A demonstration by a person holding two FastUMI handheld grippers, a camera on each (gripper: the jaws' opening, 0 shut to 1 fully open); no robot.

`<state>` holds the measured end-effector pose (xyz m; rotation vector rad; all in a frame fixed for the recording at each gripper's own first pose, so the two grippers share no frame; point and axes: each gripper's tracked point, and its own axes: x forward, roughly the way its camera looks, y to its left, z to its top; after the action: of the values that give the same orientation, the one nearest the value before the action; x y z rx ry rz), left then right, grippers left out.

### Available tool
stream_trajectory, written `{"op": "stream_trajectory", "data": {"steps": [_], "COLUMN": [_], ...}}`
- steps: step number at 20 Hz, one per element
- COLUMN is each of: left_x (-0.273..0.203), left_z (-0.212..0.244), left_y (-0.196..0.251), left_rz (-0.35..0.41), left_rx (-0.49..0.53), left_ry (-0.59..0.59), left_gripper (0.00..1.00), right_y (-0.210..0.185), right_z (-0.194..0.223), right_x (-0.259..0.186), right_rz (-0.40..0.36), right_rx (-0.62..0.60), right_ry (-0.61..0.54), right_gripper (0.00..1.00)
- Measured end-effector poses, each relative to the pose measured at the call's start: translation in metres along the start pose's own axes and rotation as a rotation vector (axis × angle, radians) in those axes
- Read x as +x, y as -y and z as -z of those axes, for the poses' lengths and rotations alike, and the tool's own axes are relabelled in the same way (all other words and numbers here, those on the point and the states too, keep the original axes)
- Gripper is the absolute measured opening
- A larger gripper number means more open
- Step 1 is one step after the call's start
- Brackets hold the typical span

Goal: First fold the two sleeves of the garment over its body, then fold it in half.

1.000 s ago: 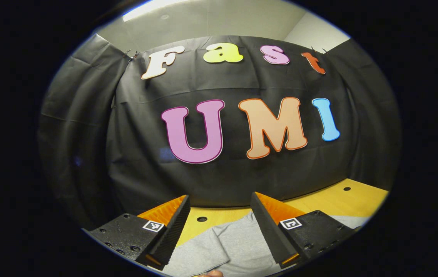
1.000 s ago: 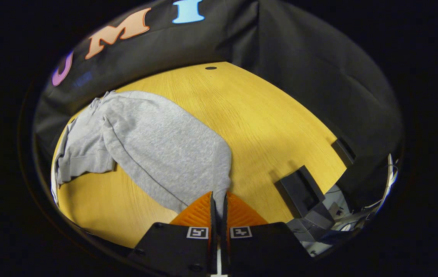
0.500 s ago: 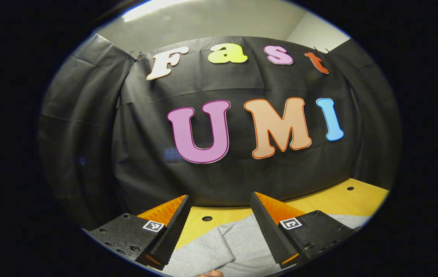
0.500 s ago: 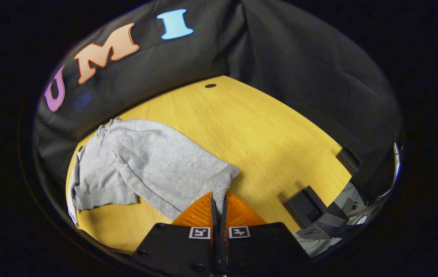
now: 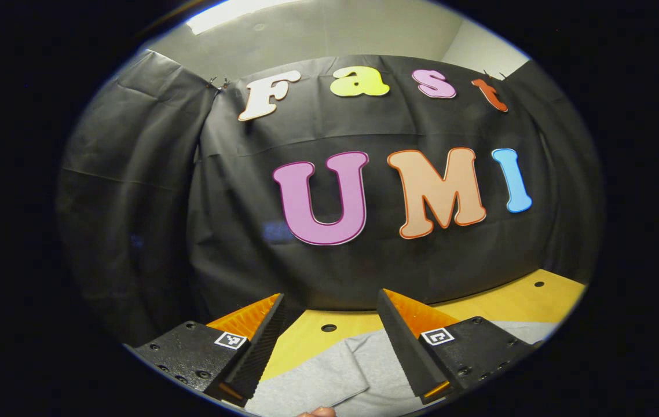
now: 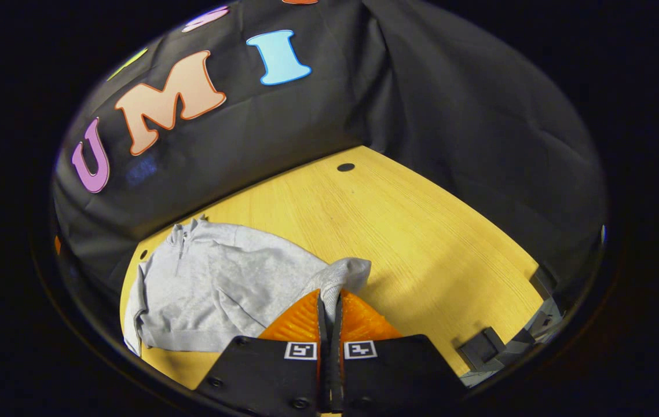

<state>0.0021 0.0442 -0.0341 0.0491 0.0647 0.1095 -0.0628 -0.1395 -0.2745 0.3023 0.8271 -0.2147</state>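
1. Pinching a gray sleeve end, the right gripper [image 6: 329,301] is seen clamped on it.
2. The garment [image 6: 213,289] is spread ahead-left of it on the table [image 6: 422,243].
3. The left gripper [image 5: 329,324] is held open, apparently above the cloth.

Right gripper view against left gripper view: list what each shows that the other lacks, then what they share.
Right gripper view alone: the right gripper shut on the sleeve, the garment's collar and zip, and dark blocks at the table's edge. Left gripper view alone: the left gripper open above the cloth, the ceiling light, a fingertip at the bottom. Both: the grey garment, the yellow wooden table with holes, and the black booth wall.
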Motion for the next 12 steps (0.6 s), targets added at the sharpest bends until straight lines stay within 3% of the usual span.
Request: {"op": "stream_trajectory", "data": {"steps": [3,4,5,12], "left_x": [-0.003,-0.005,-0.006,-0.02], "left_z": [0.0,0.0,0.002,0.004], "left_y": [-0.022,-0.03,-0.036,-0.08], "left_rz": [-0.04,-0.054,-0.067,-0.156], "left_rx": [0.013,0.016,0.018,0.028], "left_ry": [0.002,-0.001,-0.004,-0.013], "left_gripper": [0.93,0.98,0.93,0.93], "right_y": [-0.035,-0.048,-0.061,-0.146], "right_z": [-0.029,-0.035,-0.041,-0.062], "right_x": [0.012,0.015,0.018,0.038], "right_rz": [-0.048,-0.069,-0.088,-0.203], "right_rx": [-0.018,-0.024,-0.032,-0.103], "right_ry": [0.05,0.061,0.067,0.085], "right_gripper": [0.03,0.03,0.03,0.03]}}
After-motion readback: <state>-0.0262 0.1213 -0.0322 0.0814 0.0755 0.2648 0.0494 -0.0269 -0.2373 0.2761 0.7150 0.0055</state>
